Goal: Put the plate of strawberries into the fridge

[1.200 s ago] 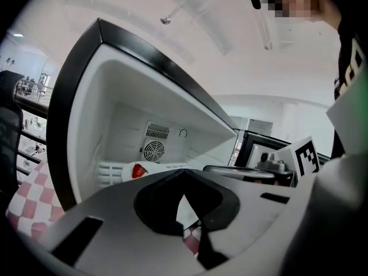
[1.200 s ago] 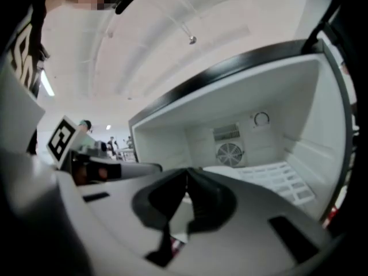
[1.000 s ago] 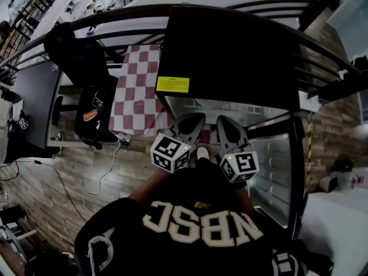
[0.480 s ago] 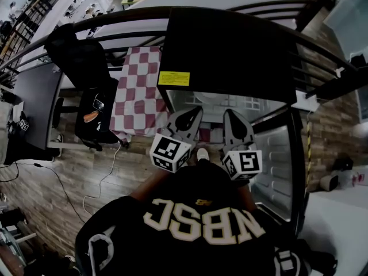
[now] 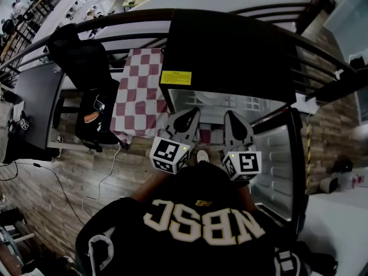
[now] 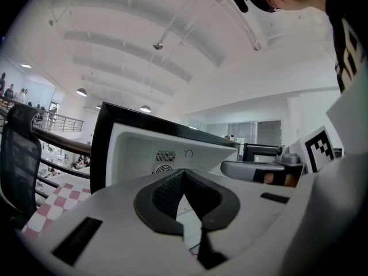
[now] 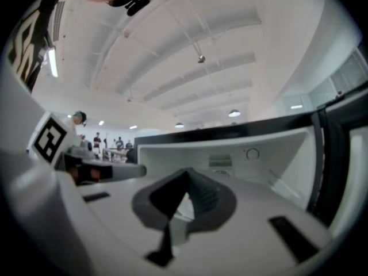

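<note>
Both grippers have drifted slightly apart and closer to the open black fridge (image 5: 230, 50) with its white plastic interior since a second ago. At its mouth the left gripper (image 5: 188, 119) and the right gripper (image 5: 234, 122) hover side by side, each with jaws pressed together on nothing. Of the plate of strawberries only a small red patch (image 5: 206, 135) shows, low inside the fridge between the two grippers. A red-and-white checked cloth (image 5: 138, 91) lies just left of the fridge

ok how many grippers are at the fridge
2. The left gripper is at the left of the open fridge, the right gripper beside it on the right, both shut. None seems hidden.
</note>
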